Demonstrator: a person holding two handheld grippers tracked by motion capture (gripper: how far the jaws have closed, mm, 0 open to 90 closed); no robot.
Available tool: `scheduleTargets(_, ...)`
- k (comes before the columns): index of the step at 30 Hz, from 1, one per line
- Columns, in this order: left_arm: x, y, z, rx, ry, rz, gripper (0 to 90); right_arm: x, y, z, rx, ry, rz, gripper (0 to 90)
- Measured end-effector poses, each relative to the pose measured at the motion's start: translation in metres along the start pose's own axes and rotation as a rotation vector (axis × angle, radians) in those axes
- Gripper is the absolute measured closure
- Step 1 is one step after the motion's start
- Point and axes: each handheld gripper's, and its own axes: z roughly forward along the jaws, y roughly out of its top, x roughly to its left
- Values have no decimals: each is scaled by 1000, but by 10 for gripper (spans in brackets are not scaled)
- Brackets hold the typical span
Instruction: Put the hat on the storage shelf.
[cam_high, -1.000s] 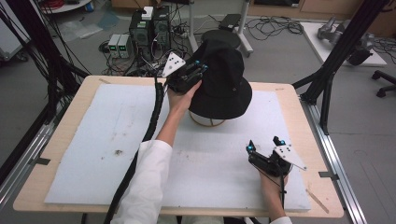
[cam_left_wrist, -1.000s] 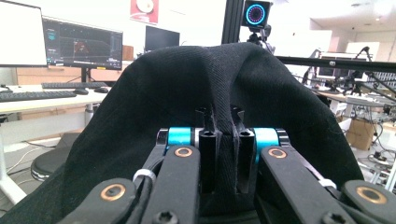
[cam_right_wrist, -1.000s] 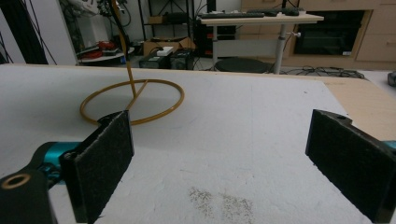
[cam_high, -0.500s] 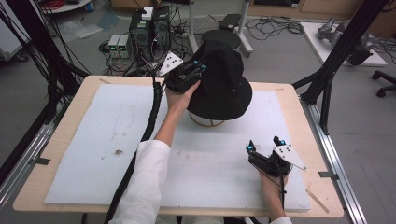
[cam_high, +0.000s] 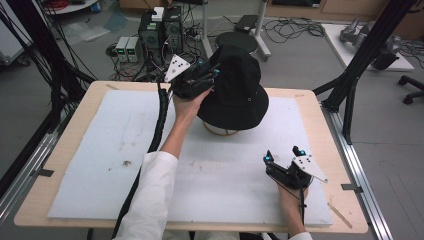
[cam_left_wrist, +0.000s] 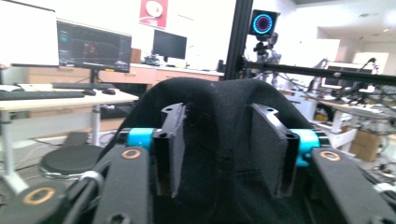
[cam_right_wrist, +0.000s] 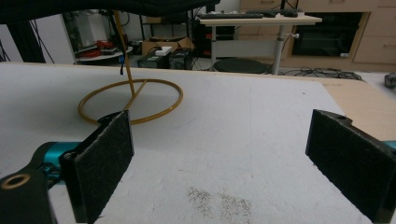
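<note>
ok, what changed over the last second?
The left gripper at the black hat has just been opening its jaws; they now stand apart with hat fabric between them, apparently letting go. Hat on its gold wire stand and the open right gripper look unmoved.

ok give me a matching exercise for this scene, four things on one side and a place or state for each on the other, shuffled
Things:
1. black fabric bucket hat
2. left gripper
3. right gripper
4. gold wire ring base of the stand

Places or states:
a. jaws wide open, low over the near right of the white mat
b. lying flat on the white mat under the hat
c. perched on top of the stand
d. up at the hat's crown, jaws just been opening, fabric between them

Pairs: 1-c, 2-d, 3-a, 4-b
</note>
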Motion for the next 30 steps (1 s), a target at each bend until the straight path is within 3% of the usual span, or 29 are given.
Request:
scheduleTargets(9,-6,10,-26,6,10,55,464,0,0,0,0,2,1,68)
scheduleTargets(13,-4,15,-45,-31,50,43,457,1,0,0,0,0,2,68)
scheduleTargets(17,-1,22,-63,-49,102,64,458,2,1,0,3,3,2,68)
scheduleTargets(25,12,28,-98,-52,176,81,458,5,1,2,5,8,-2,68)
scheduleTargets(30,20,27,-124,-62,219,69,458,5,1,2,5,7,2,68)
